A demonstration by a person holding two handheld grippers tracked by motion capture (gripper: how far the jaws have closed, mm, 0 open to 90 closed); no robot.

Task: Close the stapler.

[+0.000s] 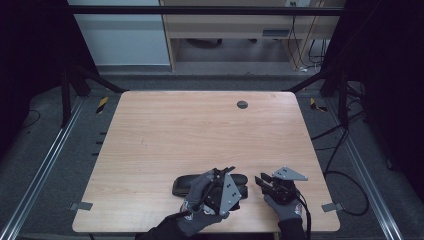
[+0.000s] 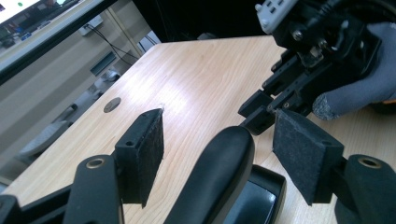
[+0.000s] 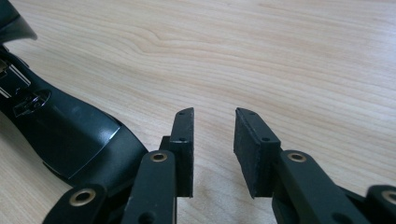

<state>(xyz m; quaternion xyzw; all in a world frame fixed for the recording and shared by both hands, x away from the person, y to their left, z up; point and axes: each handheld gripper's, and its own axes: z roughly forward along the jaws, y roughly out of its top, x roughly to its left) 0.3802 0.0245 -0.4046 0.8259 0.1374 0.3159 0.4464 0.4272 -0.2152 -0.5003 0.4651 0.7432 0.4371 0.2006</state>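
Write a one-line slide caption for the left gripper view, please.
Open left gripper straddling a glossy black oblong case on the pale wooden table.

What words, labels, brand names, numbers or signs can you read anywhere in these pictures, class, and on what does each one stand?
None can be read.
The black case on the table bears no legible print; the small mark on its glossy side in the right gripper view is too blurred to read.
The left gripper and the right gripper carry no lettering.
The yellow-and-black striped tape on the floor is a pattern, not text.
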